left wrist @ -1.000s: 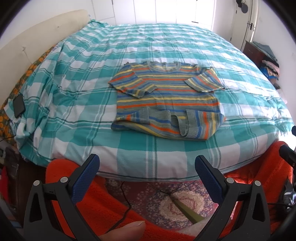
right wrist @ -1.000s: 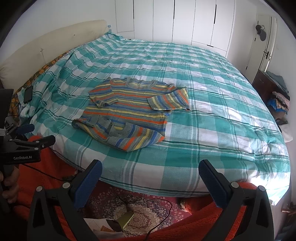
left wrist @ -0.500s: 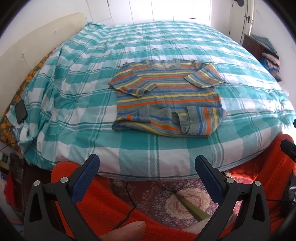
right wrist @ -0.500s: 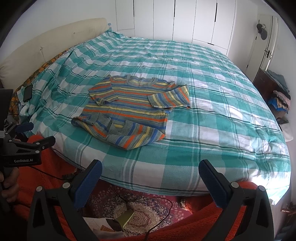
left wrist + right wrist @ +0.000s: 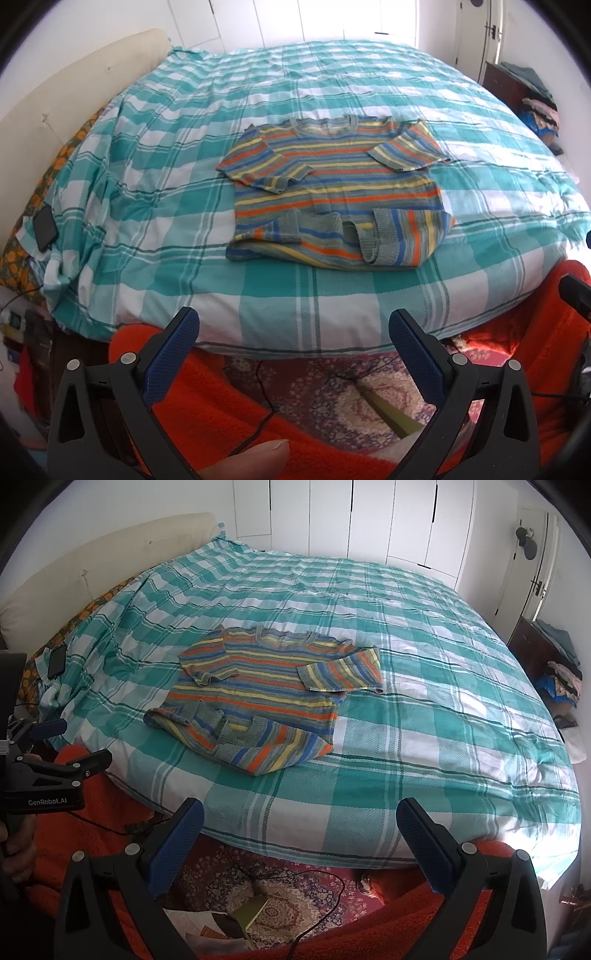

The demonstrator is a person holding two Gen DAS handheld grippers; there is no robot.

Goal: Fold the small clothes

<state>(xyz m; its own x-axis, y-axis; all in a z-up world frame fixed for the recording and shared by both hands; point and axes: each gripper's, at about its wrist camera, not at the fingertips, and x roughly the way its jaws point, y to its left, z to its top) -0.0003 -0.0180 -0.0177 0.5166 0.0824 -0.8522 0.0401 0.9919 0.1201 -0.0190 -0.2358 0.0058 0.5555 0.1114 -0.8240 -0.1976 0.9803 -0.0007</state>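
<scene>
While both sets of fingers are spread wide with nothing held, the left gripper [image 5: 293,334] and right gripper [image 5: 299,821] are kept short of the bed's [image 5: 332,306] near edge. On the checked teal bedspread [image 5: 424,709] the striped sweater [image 5: 336,192] is laid flat, sleeves folded inward, hem doubled up. A phone [image 5: 45,232] is seen well left of the sweater, at the bed's side.

Striped sweater [image 5: 334,192] (orange, blue, yellow); teal-checked bedspread [image 5: 332,74]
</scene>
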